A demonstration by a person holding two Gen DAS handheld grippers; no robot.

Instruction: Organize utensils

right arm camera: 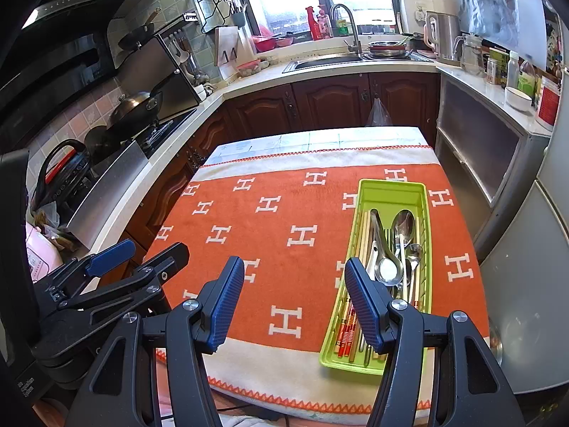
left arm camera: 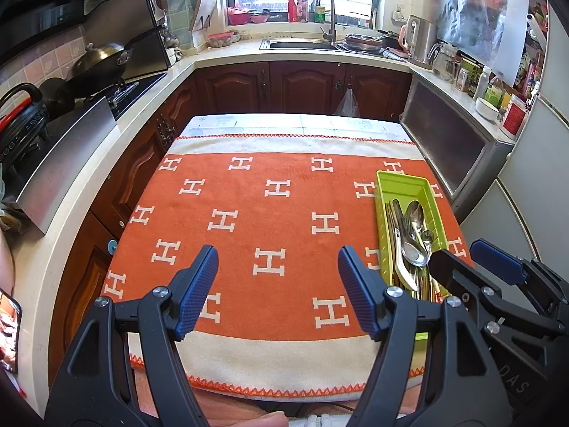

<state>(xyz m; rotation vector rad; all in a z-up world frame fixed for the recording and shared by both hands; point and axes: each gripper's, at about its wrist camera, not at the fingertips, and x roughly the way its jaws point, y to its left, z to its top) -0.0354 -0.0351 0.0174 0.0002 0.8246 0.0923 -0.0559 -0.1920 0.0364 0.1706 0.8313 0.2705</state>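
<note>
Both claws hover spread and empty over the desk; all utensils lie in a green tray.

We see the left claw and right claw holding nothing. The green tray, just right of our right claw, holds spoons, forks and chopsticks mixed together. This fits gathering finished, or sorting ahead.

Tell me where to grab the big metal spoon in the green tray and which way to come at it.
Take the big metal spoon by its handle just below the bowl, coming straight down from above with the right gripper, jaws across the tray. The spoon lies lengthwise on top of the pile, bowl toward the far end; the near part of the handle seems buried among other utensils.
</note>
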